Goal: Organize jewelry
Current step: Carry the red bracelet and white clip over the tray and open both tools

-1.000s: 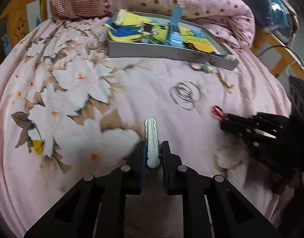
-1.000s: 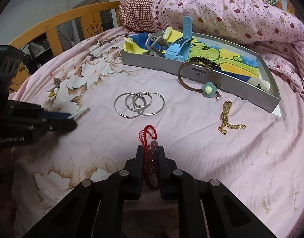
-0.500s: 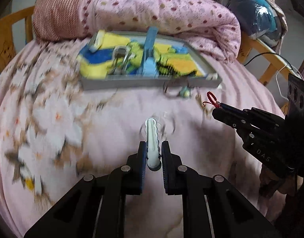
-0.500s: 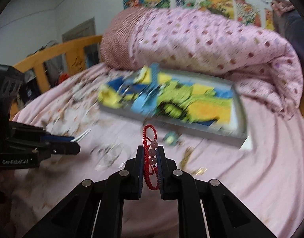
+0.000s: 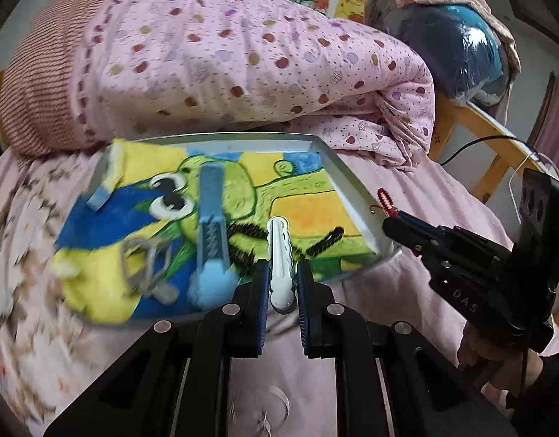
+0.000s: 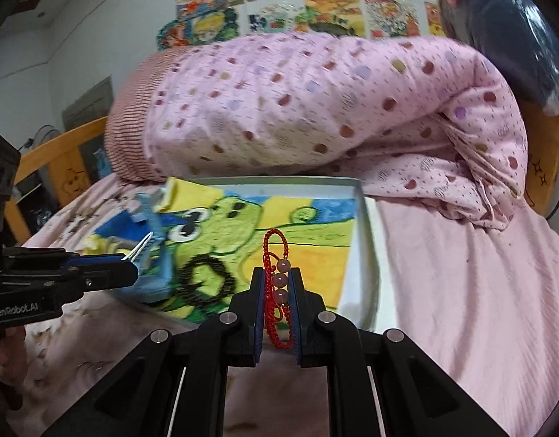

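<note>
My left gripper (image 5: 282, 273) is shut on a white hair clip (image 5: 279, 251) and holds it over the near edge of the grey tray (image 5: 348, 182). My right gripper (image 6: 277, 287) is shut on a red cord bracelet (image 6: 277, 284) with pink beads, just before the tray's (image 6: 363, 218) near right corner. The tray has a cartoon-print liner and holds a blue hair clip (image 5: 212, 218), a grey clip (image 5: 144, 262) and a black beaded bracelet (image 5: 257, 240). The right gripper also shows in the left wrist view (image 5: 392, 218), and the left gripper in the right wrist view (image 6: 133, 255).
A pink dotted quilt (image 5: 243, 62) and a striped pillow (image 5: 35, 91) lie behind the tray. Silver bangles (image 5: 264, 408) lie on the floral sheet below my left gripper. The wooden bed frame (image 5: 479, 134) and a cable are at the right.
Both grippers have moved forward from the middle of the bed up to the tray, each still holding its item. The tray now fills the middle of both views.
</note>
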`<action>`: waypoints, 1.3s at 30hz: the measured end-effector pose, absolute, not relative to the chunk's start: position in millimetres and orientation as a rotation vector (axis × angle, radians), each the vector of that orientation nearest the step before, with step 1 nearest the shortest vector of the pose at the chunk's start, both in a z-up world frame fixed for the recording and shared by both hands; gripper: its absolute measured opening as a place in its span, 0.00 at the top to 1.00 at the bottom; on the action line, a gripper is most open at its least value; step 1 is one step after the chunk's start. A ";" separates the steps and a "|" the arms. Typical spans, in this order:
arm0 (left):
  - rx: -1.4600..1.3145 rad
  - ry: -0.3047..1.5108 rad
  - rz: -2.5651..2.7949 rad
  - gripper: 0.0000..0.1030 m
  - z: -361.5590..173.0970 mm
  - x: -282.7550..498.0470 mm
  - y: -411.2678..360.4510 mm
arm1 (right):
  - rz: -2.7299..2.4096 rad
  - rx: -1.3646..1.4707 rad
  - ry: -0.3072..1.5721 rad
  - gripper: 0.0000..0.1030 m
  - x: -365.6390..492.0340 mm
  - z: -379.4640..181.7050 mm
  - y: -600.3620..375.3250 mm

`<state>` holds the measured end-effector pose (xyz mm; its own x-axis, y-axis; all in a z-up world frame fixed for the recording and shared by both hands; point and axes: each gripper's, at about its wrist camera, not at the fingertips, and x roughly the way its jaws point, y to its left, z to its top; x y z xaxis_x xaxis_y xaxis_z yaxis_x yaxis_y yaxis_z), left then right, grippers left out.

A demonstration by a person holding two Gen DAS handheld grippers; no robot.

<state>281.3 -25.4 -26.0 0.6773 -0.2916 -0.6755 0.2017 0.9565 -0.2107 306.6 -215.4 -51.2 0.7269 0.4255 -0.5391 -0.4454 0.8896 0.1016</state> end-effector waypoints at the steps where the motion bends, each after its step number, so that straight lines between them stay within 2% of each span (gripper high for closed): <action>1: -0.114 0.784 -0.286 0.89 -29.2 287.9 -29.1 | 0.472 -0.025 0.592 0.89 310.9 -53.9 -217.7; 11: -0.104 0.901 -0.253 0.89 -63.6 336.7 -46.6 | 0.415 0.014 0.697 0.89 334.8 -77.6 -231.3; 25: -0.181 0.957 -0.282 0.88 -74.6 343.8 -41.1 | 0.375 -0.010 0.724 0.88 335.1 -77.6 -230.8; 29: -0.216 0.947 -0.292 0.88 -69.8 340.4 -35.8 | 0.360 -0.012 0.716 0.82 331.8 -73.3 -235.7; 30: -0.229 0.944 -0.294 0.87 -67.9 339.7 -34.9 | 0.358 -0.010 0.710 0.81 330.2 -71.2 -237.7; 31: -0.255 0.937 -0.304 0.81 -64.6 337.6 -32.7 | 0.355 -0.009 0.702 0.76 328.7 -68.6 -239.5; 32: -0.277 0.928 -0.309 0.76 -60.6 335.3 -30.8 | 0.354 -0.011 0.697 0.68 327.6 -66.0 -240.4; 33: -0.287 0.920 -0.306 0.64 -57.4 333.2 -29.3 | 0.356 -0.012 0.695 0.63 327.0 -64.3 -240.6; 34: -0.299 0.902 -0.302 0.57 -52.1 330.1 -27.7 | 0.358 -0.015 0.689 0.56 325.7 -61.6 -240.6; 39: -0.306 0.852 -0.292 0.52 -29.9 317.4 -21.5 | 0.343 -0.014 0.663 0.53 316.2 -49.1 -239.8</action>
